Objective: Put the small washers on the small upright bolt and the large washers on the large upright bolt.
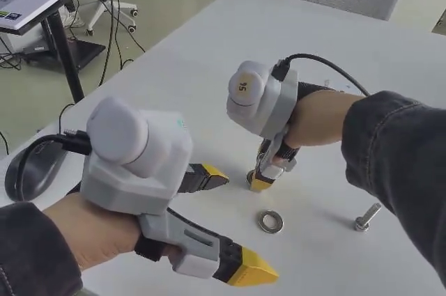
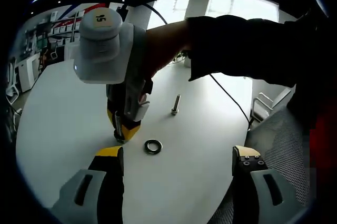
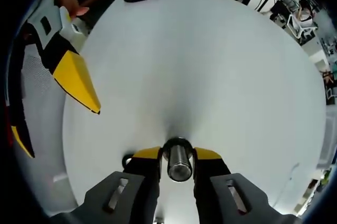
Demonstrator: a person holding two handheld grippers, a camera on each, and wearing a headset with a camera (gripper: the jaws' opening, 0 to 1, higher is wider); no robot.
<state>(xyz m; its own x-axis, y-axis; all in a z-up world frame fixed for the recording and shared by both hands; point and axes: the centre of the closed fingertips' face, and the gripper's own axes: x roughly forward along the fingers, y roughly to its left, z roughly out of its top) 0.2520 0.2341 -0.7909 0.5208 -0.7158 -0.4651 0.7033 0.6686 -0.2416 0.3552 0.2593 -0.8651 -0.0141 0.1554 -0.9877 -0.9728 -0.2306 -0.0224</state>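
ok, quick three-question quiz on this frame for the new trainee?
1. True or false: the left gripper is shut on the washer.
2. What does the right gripper hold between its fingers? A) a washer B) a bolt C) nothing
3. Fill in: the washer lies flat on the ____.
Key: 1 false, its fingers are open and hold nothing; 2 B; 3 table.
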